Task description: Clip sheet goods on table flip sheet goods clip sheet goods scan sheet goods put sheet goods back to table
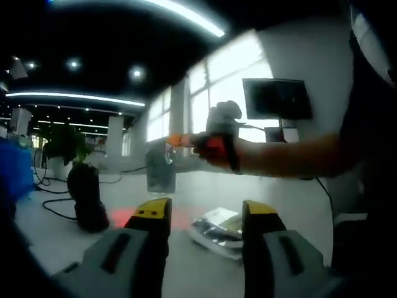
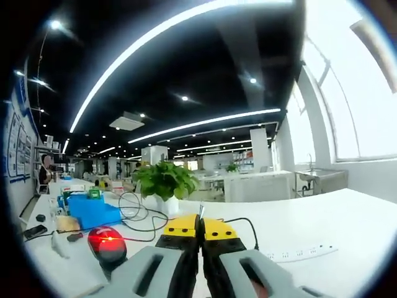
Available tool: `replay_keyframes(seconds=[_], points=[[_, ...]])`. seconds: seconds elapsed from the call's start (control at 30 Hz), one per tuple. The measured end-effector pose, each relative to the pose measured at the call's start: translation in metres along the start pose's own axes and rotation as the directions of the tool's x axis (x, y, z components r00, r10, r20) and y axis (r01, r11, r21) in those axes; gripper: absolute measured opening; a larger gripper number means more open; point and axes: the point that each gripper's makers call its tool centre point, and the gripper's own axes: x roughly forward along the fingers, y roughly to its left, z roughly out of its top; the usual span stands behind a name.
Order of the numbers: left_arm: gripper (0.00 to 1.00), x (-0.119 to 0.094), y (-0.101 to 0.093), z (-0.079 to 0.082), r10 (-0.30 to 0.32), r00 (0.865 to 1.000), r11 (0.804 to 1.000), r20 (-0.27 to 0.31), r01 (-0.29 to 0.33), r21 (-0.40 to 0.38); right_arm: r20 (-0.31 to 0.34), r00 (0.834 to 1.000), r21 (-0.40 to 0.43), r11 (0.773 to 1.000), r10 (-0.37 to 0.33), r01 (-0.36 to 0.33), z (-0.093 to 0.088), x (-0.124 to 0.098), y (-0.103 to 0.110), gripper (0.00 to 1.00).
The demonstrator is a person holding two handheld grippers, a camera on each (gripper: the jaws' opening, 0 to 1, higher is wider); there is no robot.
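Writing: none of it can be read. In the right gripper view the wall boards at the far left carry print too small to make out, and no brand or label on any object is legible in either view.

Your left gripper stands with its yellow-tipped jaws well apart, nothing between them. Beyond the gap, on the white table, lies a stack of silvery sheet goods in shiny wrap. Your right gripper is closed, jaw tips pressed together; a thin edge stands up from between the tips, and I cannot tell what it is. In the left gripper view that same right gripper is held up in your hand, with a clear sheet pack hanging below its orange tip, above the table.

Surface: a white table carrying black cables, a white power strip, a blue box, a potted plant and a scanner with a glowing red head. In the left gripper view the scanner shows dark, with a red glow on the table beside it.

Room: an open office with a dark ceiling, long light strips, large bright windows, a wall monitor and a person standing far left.
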Motion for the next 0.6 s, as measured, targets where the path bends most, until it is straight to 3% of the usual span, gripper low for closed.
replay_keyframes(seconds=[0.33, 0.6], points=[[0.38, -0.002, -0.007, 0.005, -0.017, 1.0, 1.0, 0.004, 0.017, -0.016, 0.019, 1.0, -0.024, 1.0, 0.002, -0.001, 0.001, 0.007, -0.001, 0.0], [0.38, 0.001, -0.009, 0.002, -0.02, 1.0, 1.0, -0.012, 0.02, 0.002, 0.012, 1.0, 0.02, 1.0, -0.011, 0.011, -0.009, 0.016, -0.005, 0.0]])
